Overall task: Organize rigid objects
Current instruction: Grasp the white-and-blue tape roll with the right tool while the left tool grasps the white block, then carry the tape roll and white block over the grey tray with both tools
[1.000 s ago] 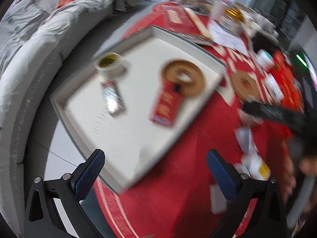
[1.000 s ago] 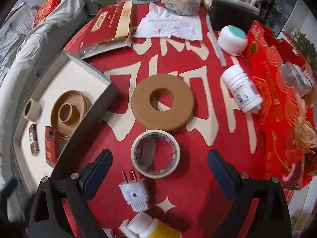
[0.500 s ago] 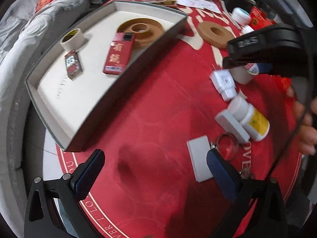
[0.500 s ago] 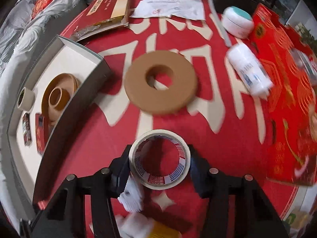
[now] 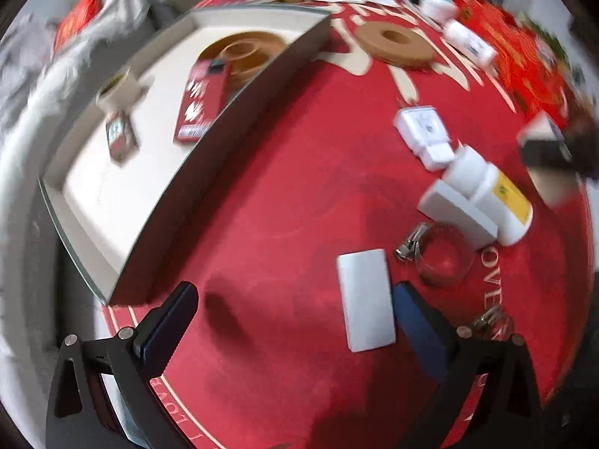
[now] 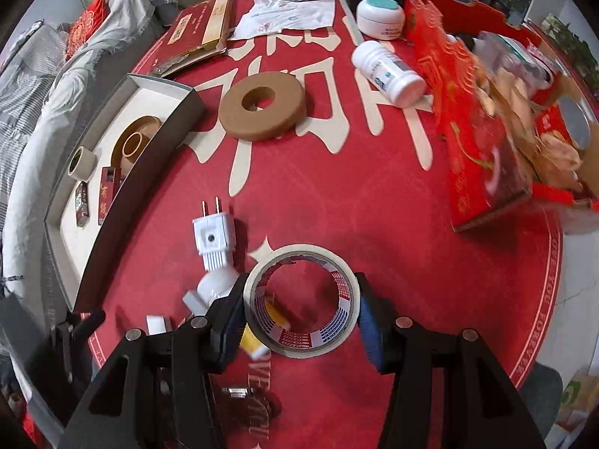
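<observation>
My right gripper point(image 6: 301, 314) is shut on a cream tape roll point(image 6: 346, 329) with red and blue print inside, held above the red tablecloth. My left gripper point(image 5: 295, 321) is open and empty, low over the cloth; a flat white block point(image 5: 365, 299) lies just inside its right finger. A grey tray point(image 5: 232, 119) at the left holds a brown tape roll point(image 5: 243, 52), a red box point(image 5: 204, 101), a small cream roll point(image 5: 116, 88) and a small packet point(image 5: 119, 136). A white plug point(image 6: 213, 237), a yellow-labelled white bottle point(image 5: 490, 191) and a brown ring point(image 6: 262, 104) lie on the cloth.
A metal hose clamp point(image 5: 434, 250) lies beside the white block. A white pill bottle point(image 6: 387, 71), a cream jar point(image 6: 380, 17) and a red gift box point(image 6: 483, 112) sit at the right. A flat red box point(image 6: 198, 24) and paper lie at the back. A grey sofa point(image 6: 45, 86) is left.
My right gripper has lifted the cream tape roll and drawn back toward me and the plug. My left gripper has moved right and lower, toward the white block.
</observation>
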The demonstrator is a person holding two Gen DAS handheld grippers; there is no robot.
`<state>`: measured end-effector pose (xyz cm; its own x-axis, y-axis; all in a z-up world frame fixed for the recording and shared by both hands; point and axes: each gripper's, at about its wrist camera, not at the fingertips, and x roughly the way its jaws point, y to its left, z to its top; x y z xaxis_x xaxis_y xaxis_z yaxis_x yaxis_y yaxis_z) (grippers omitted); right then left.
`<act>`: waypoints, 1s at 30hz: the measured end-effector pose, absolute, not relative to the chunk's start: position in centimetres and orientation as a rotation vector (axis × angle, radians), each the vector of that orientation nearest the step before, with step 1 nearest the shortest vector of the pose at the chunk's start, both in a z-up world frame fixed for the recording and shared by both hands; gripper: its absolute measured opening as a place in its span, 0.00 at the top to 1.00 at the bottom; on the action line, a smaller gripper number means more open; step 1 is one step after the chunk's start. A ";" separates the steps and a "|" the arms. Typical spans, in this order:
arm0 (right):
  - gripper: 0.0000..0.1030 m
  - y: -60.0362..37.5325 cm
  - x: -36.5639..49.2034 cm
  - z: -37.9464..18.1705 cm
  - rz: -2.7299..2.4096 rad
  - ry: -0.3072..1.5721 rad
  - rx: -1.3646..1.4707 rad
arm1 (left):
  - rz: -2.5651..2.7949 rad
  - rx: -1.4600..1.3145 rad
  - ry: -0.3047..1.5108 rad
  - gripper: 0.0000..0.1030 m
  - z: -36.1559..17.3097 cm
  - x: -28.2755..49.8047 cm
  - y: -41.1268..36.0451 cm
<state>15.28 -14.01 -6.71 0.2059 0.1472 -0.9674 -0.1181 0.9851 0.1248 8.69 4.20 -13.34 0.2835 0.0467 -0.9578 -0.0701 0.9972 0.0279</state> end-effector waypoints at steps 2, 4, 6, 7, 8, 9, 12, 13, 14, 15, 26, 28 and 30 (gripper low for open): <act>0.47 -13.8 15.2 -7.0 0.182 1.348 0.035 | 0.089 -0.053 1.287 0.00 -13.5 8.5 4.5; 0.47 -14.0 14.8 -7.1 0.182 1.351 0.045 | 0.100 -0.057 1.277 0.00 -13.5 8.3 4.4; 0.47 -14.2 14.3 -7.1 0.187 1.356 0.053 | 0.098 -0.069 1.272 0.00 -13.6 8.5 4.3; 0.47 -14.2 14.0 -7.1 0.189 1.357 0.059 | 0.095 -0.082 1.273 0.00 -13.7 8.5 4.4; 0.47 -14.3 13.9 -7.1 0.191 1.358 0.064 | 0.095 -0.081 1.273 0.00 -13.6 8.2 4.6; 0.47 -14.4 13.6 -7.0 0.193 1.358 0.069 | 0.098 -0.082 1.269 0.00 -13.6 8.0 4.6; 0.47 -14.6 12.9 -6.7 0.200 1.352 0.082 | 0.108 -0.085 1.289 0.00 -13.5 8.1 4.4; 0.47 -14.7 12.6 -6.6 0.202 1.350 0.085 | 0.105 -0.084 1.306 0.01 -13.5 8.2 4.2; 0.47 -14.7 12.4 -6.5 0.204 1.347 0.089 | 0.101 -0.082 1.322 0.02 -13.4 8.4 4.3; 0.47 -14.8 12.1 -6.3 0.207 1.344 0.092 | 0.087 -0.078 1.324 0.08 -13.2 8.2 4.0; 0.47 -15.7 8.7 -4.6 0.229 1.298 0.119 | 0.035 -0.060 1.328 0.75 -11.4 5.2 1.6; 0.47 -15.9 8.1 -4.5 0.234 1.295 0.125 | 0.044 -0.041 1.298 0.75 -10.6 4.2 1.1; 0.47 -15.9 7.4 -4.6 0.237 1.295 0.129 | 0.059 -0.017 1.256 0.75 -9.5 3.6 0.3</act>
